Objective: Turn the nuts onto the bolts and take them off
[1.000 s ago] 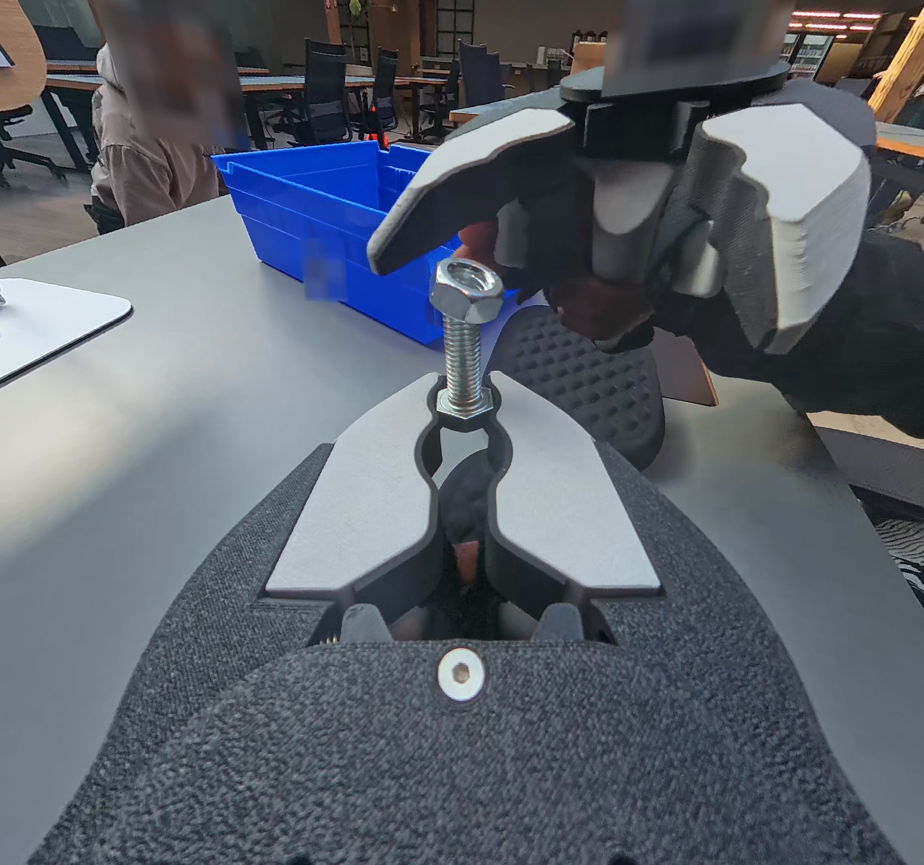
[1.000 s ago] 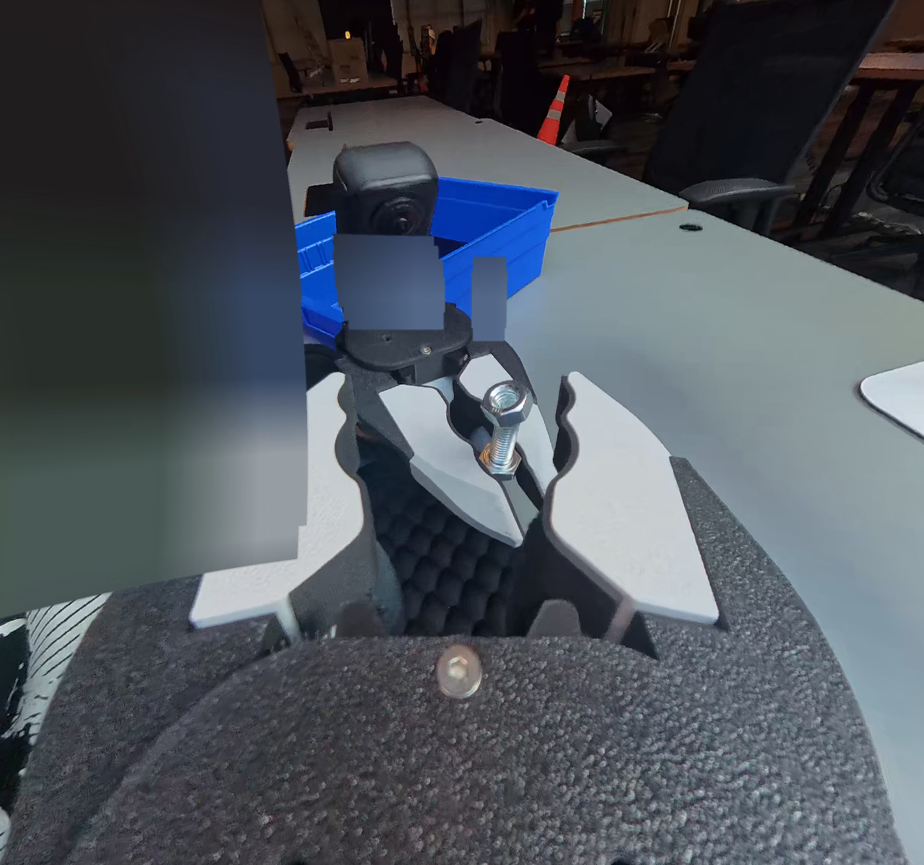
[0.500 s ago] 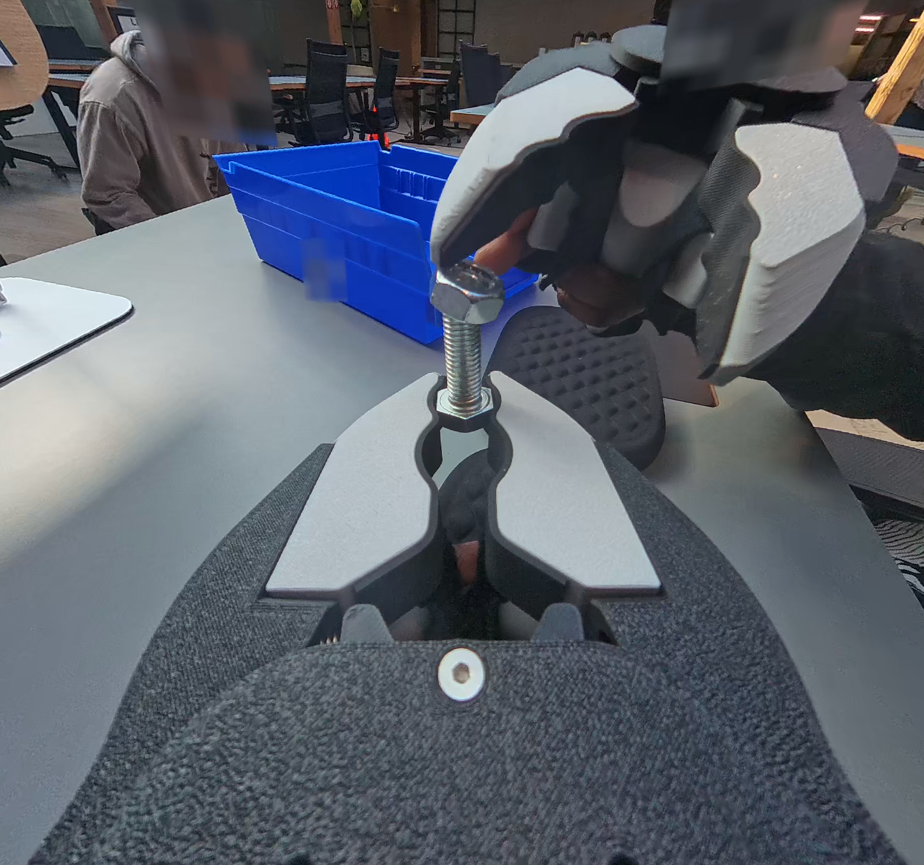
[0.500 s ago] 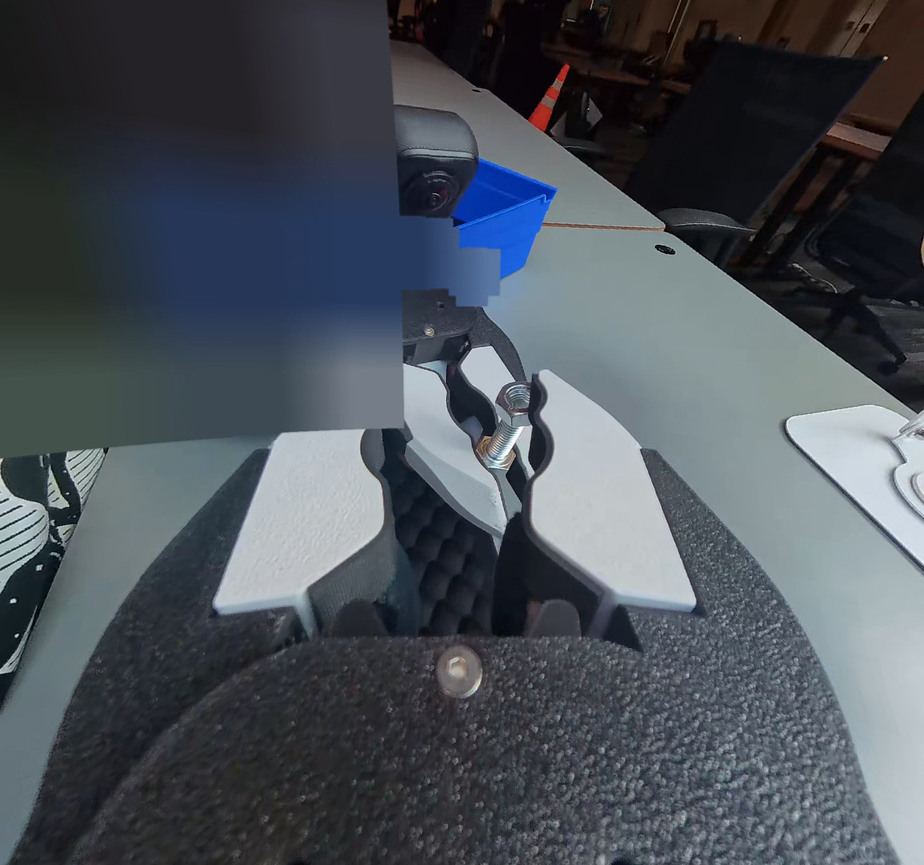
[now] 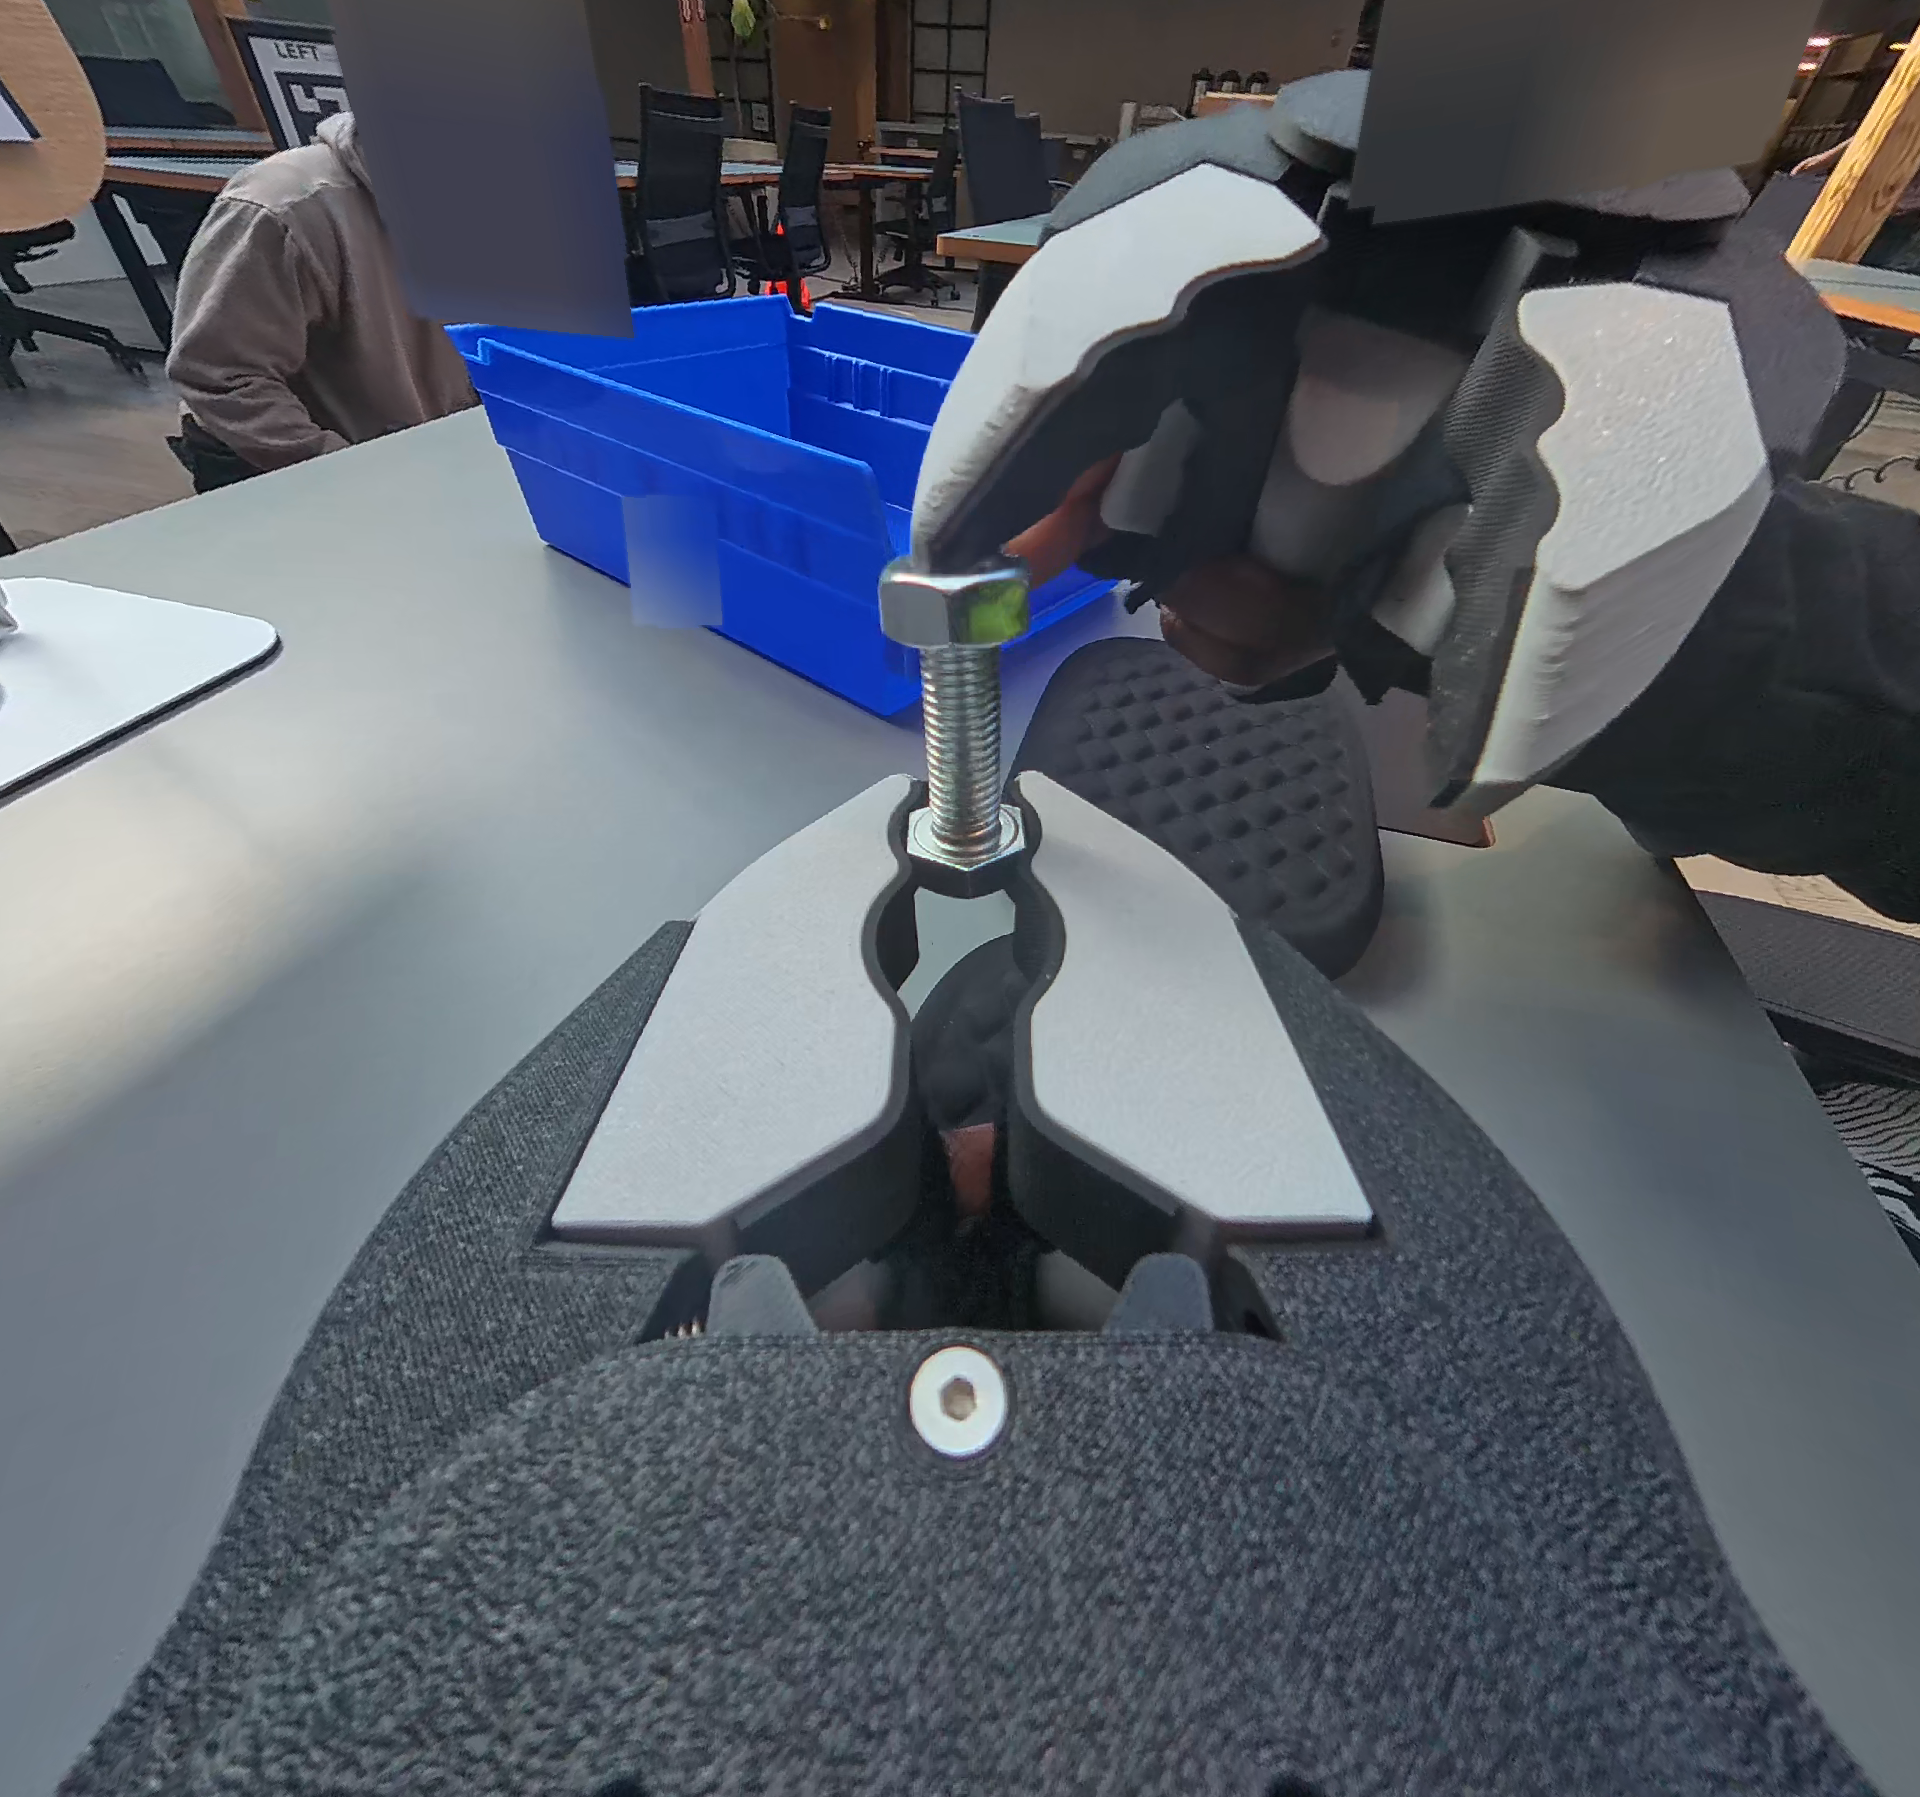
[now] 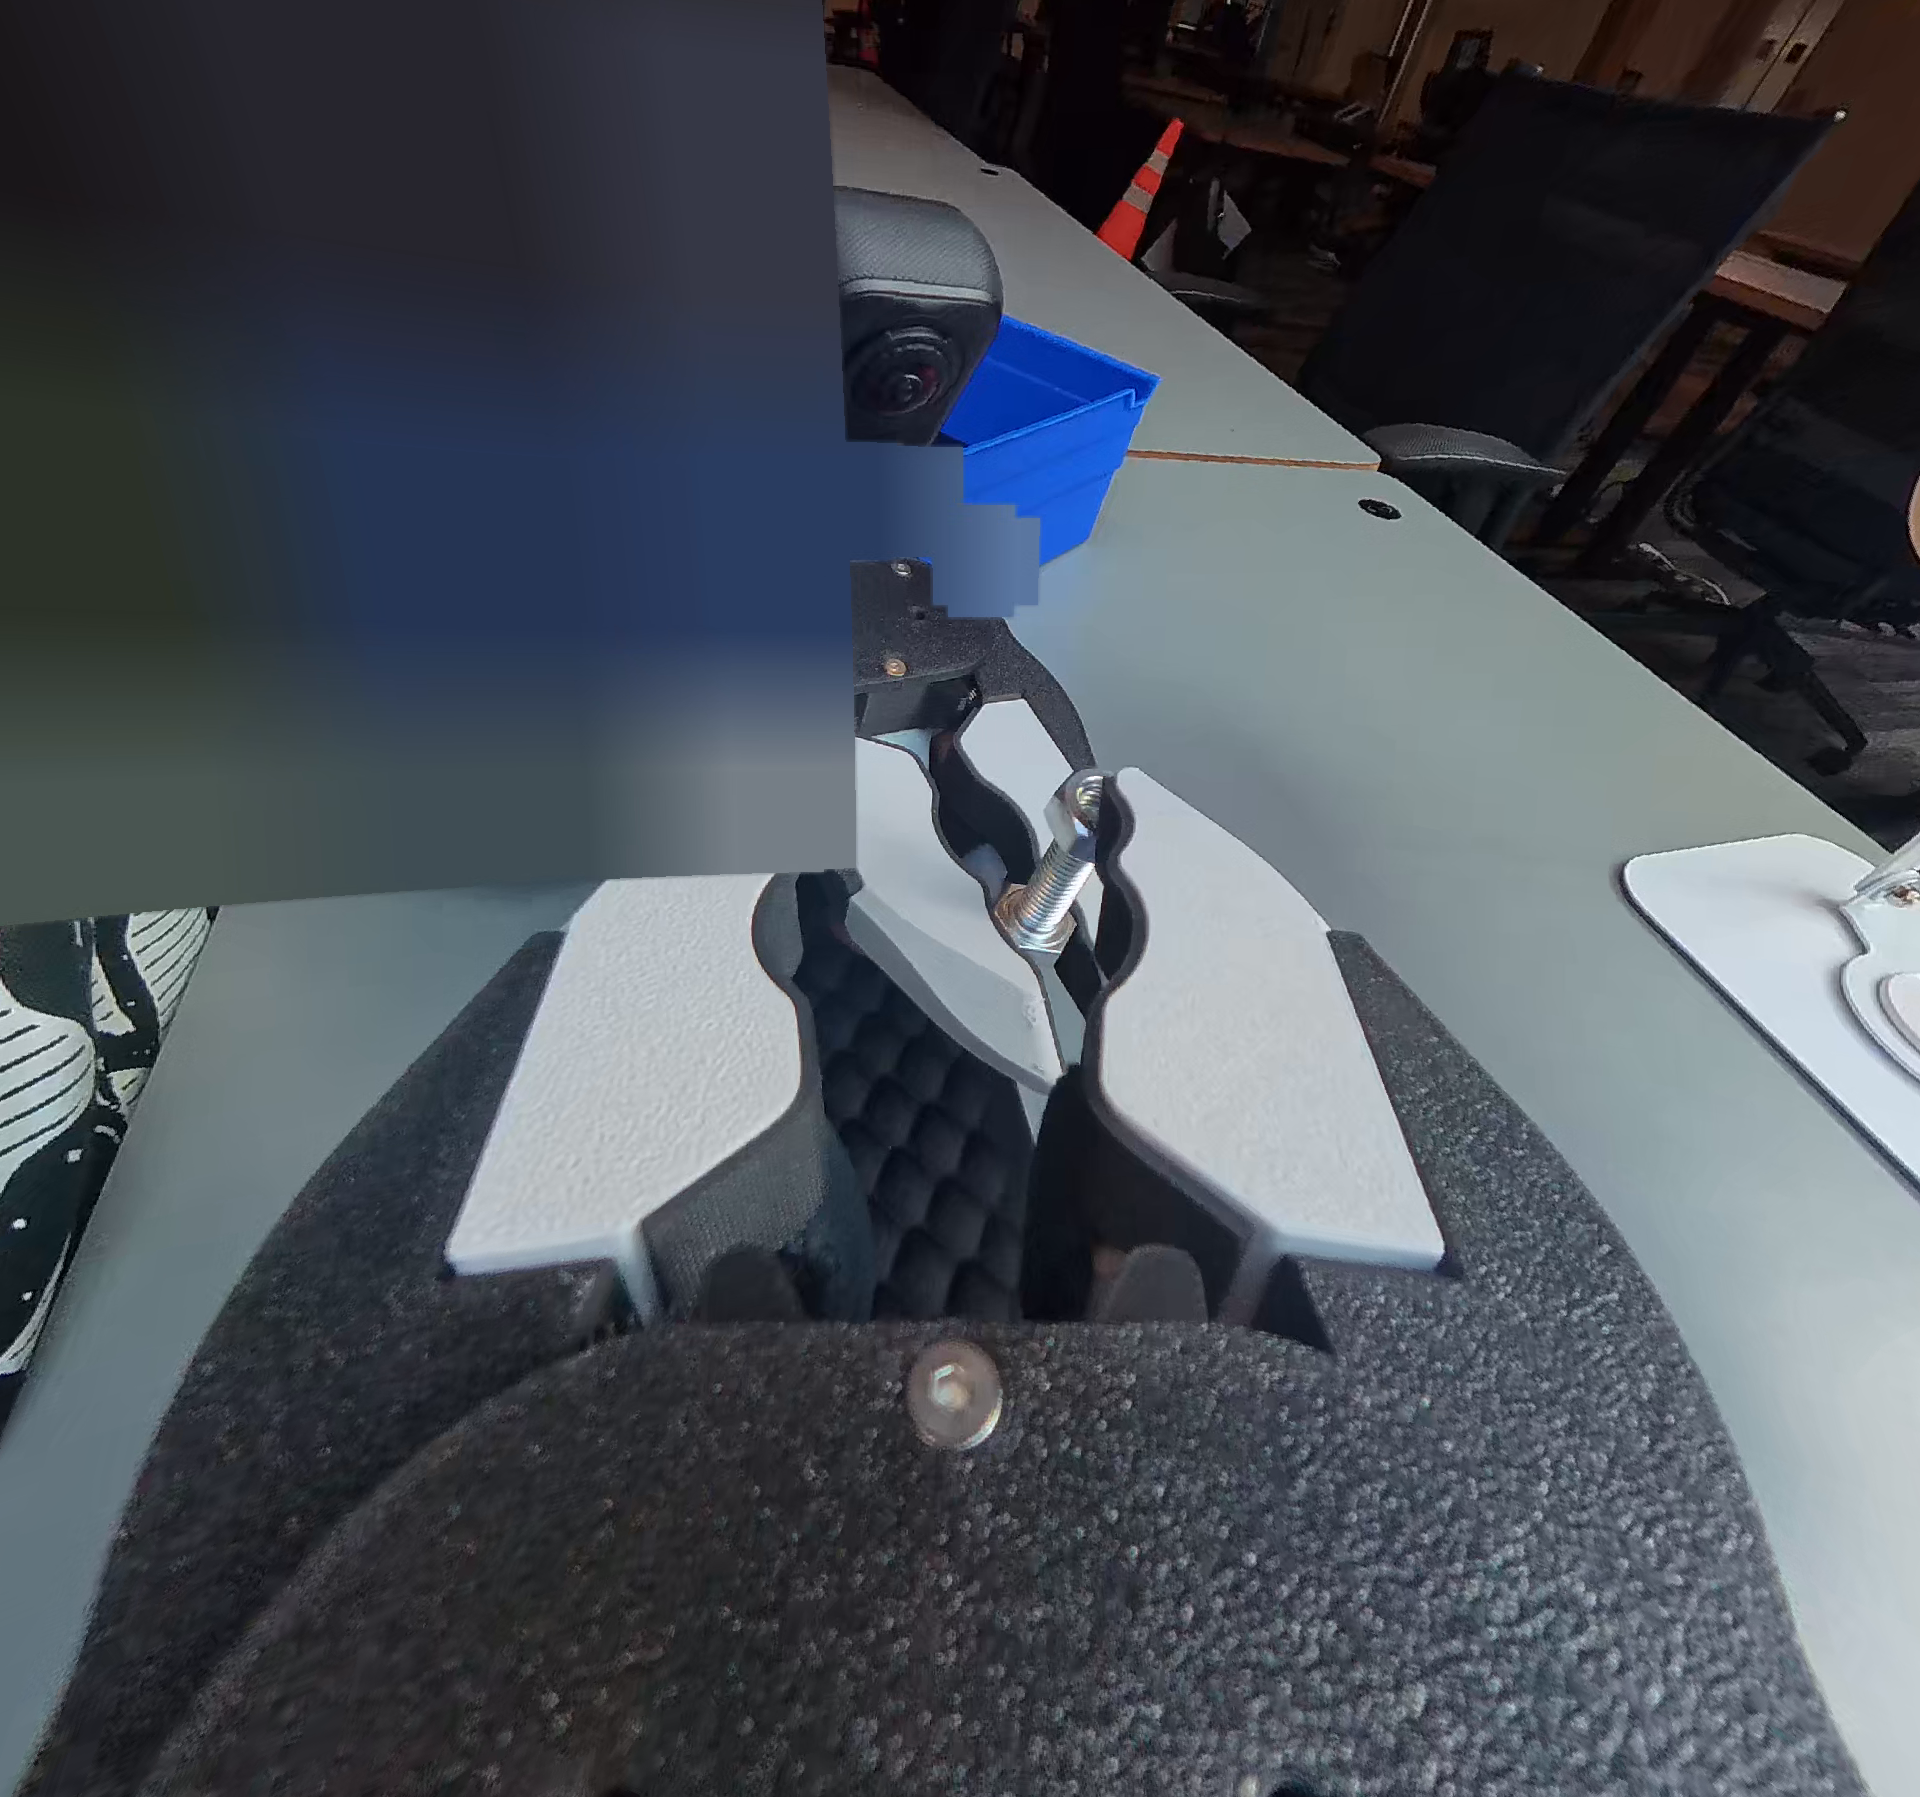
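My left gripper (image 5: 966,802) is shut on the hex head of a silver bolt (image 5: 961,729) and holds it upright above the grey table (image 5: 416,812). A silver nut (image 5: 954,604) sits at the top of the threads. My right gripper (image 5: 1190,667) is open, with one fingertip (image 5: 935,532) resting on the nut's top. In the right wrist view the nut (image 6: 1081,802) lies against the inner side of my right finger (image 6: 1226,1020). My right gripper (image 6: 951,833) stands wide open around the left gripper's tips (image 6: 1039,947).
A blue bin (image 5: 727,459) stands behind the bolt and also shows in the right wrist view (image 6: 1049,438). A white pad (image 5: 104,667) lies at the left. A person in a beige hoodie (image 5: 291,334) sits beyond the table. Office chairs and an orange cone (image 6: 1143,189) stand farther back. There is about 7 centimeters between the tips of the two grippers.
My right gripper has swung in and down, staying open, so that one finger now touches the nut. The left gripper and the bolt have not moved.
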The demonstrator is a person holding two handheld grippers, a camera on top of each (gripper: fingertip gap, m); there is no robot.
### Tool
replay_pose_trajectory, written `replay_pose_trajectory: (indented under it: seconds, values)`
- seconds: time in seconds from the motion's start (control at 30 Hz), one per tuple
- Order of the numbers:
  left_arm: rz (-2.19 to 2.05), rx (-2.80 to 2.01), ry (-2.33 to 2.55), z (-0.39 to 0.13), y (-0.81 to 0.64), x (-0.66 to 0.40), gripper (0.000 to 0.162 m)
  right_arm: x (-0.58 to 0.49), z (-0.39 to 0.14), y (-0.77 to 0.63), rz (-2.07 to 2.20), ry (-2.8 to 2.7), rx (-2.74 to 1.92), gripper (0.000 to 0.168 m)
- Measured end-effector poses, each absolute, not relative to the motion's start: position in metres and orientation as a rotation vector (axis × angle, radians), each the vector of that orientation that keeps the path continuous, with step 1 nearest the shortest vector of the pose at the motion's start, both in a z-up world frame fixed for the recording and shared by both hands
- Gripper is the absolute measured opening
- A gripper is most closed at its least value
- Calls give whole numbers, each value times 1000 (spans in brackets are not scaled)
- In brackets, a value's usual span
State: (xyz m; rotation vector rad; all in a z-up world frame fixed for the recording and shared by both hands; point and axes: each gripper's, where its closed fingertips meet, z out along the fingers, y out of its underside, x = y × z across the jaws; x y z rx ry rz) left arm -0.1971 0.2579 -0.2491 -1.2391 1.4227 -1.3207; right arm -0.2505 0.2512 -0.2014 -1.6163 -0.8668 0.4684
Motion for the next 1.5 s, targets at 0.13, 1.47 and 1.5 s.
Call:
replay_pose_trajectory:
  seconds: [0.13, 1.47, 1.5]
  values:
    - [-1323, -1239, 1423, -249, 258, -197, 14, -252, -202, 250, 462, -875, -1619, 54]
    - [-1313, -1231, 1438, -250, 256, -197, 13, -249, -203, 250, 442, -970, -1712, 53]
    - [-1315, -1231, 1436, -250, 257, -197, 13, -249, -203, 250, 442, -971, -1710, 52]
